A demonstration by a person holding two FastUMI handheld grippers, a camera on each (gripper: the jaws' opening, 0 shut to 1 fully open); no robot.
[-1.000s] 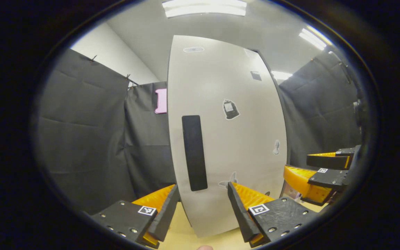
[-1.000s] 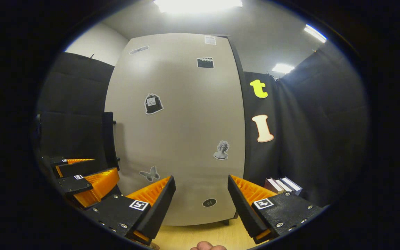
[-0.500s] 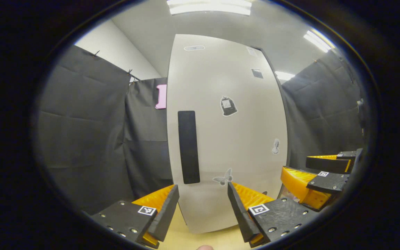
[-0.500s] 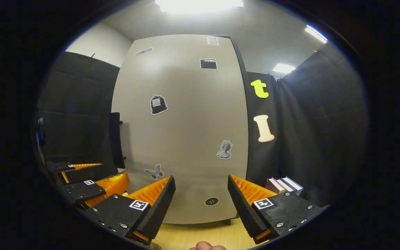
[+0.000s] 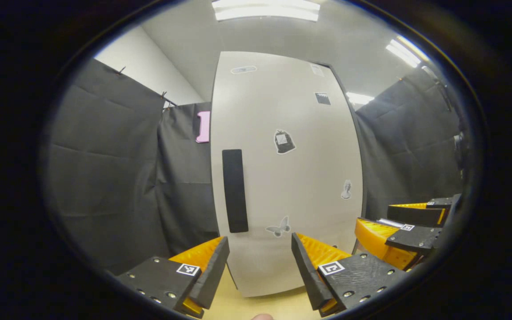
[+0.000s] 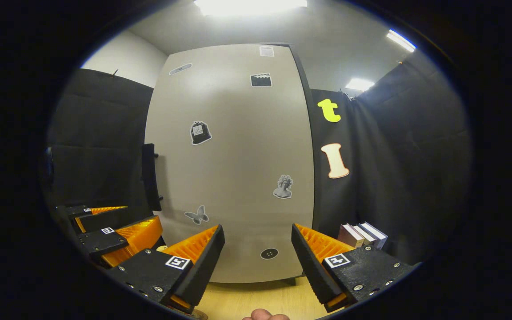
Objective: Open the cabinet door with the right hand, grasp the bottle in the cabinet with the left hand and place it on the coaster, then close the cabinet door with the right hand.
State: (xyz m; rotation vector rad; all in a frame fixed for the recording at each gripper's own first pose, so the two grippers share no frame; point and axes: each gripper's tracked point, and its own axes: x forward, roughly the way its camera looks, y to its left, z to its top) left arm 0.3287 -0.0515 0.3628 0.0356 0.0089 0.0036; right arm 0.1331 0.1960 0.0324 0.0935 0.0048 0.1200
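A tall pale grey cabinet door (image 5: 296, 178) stands shut ahead, with small stickers on it and a black vertical handle (image 5: 234, 191) near its left edge. In the right gripper view the same door (image 6: 238, 169) faces me and the handle (image 6: 150, 178) sticks out at its left side. My left gripper (image 5: 259, 271) is open a short way in front of the door's lower part. My right gripper (image 6: 258, 262) is open too, with nothing between its fingers, and appears at the right (image 5: 405, 231) in the left gripper view. The left gripper (image 6: 114, 226) shows at the lower left of the right gripper view.
The cabinet stands on a light wooden table (image 6: 256, 298). A few books (image 6: 362, 235) lean together right of the cabinet. Black cloth walls (image 5: 105, 178) close in on both sides. A fingertip (image 6: 265, 315) shows at the bottom edge.
Both grippers have shifted slightly in front of the door; in the left gripper view the handle has drifted left. Both stay open, and the door stays shut.
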